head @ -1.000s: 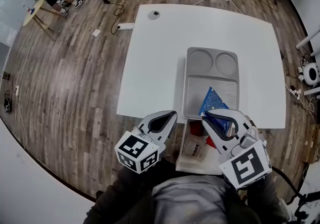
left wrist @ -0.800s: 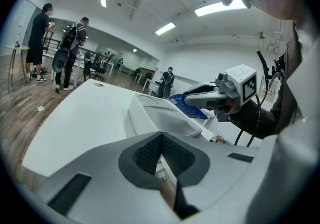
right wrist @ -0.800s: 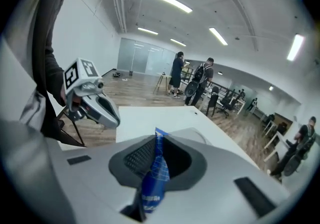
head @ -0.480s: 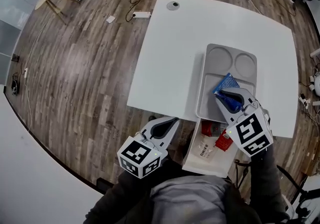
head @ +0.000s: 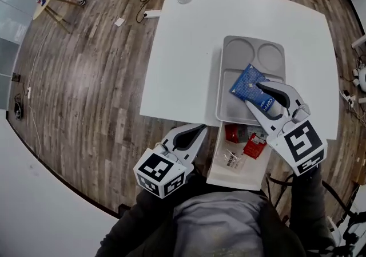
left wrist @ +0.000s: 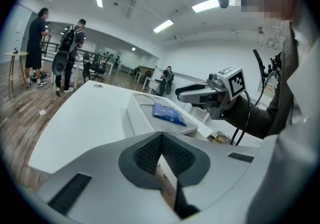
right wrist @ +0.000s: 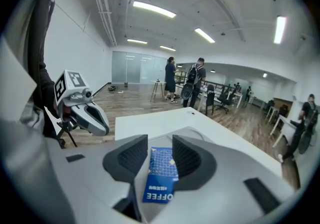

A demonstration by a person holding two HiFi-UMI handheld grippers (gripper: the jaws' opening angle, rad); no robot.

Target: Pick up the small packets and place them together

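My right claw is opening around 1 blue packet on 1 tray; left claw clenched, empty; 2 red packets in box.

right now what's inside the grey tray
A blue coffee packet lies in its large compartment, between the opening jaws of the right gripper. The tray floor under packet and gripper is covered.

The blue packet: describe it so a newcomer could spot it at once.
On the white table sits a grey tray; the blue packet lies in its large compartment, between the right gripper's opening jaws. The red packets nearby lie in the white box instead.
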